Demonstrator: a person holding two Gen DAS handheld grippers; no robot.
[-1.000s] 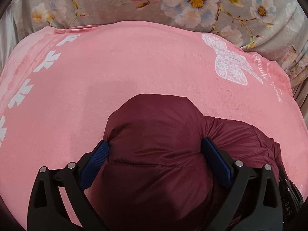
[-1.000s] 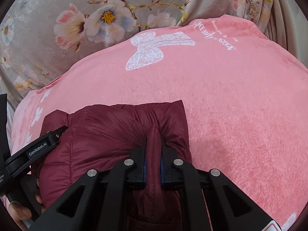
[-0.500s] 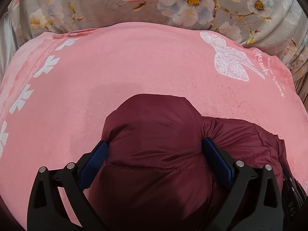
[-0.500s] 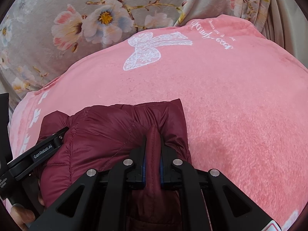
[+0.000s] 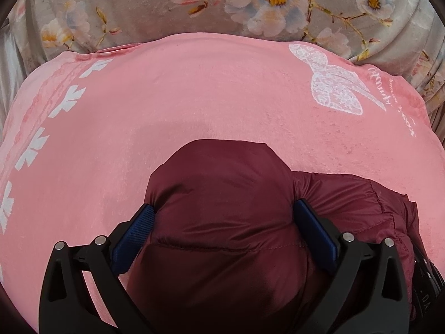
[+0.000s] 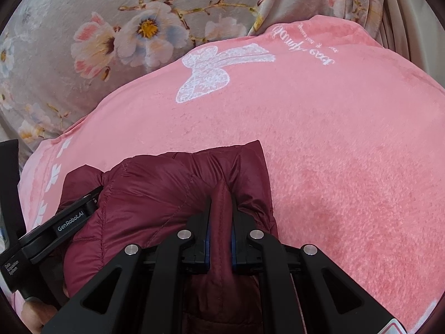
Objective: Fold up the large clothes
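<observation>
Right gripper [image 6: 220, 217] found pinched tight on a ridge of jacket [image 6: 167, 194], lower centre of frame, likely to anchor that edge. Left gripper [image 5: 222, 222] found set wide, pads [image 5: 133, 228] pressed into a puffy bulge, apparently to hold bulk bunched. Jacket noted low on pink blanket [image 5: 194, 97], floral sheet [image 5: 139, 5] above. No fold seen completed.

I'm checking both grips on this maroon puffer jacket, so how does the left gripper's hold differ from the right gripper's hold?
The left gripper spans a wide, puffy bulge of the maroon jacket with its jaws far apart; the right gripper pinches a thin ridge of it with its jaws nearly together. The left's blue pads show plainly; the right's are almost hidden by fabric. Both are clamped on the same jacket above the pink blanket.
</observation>
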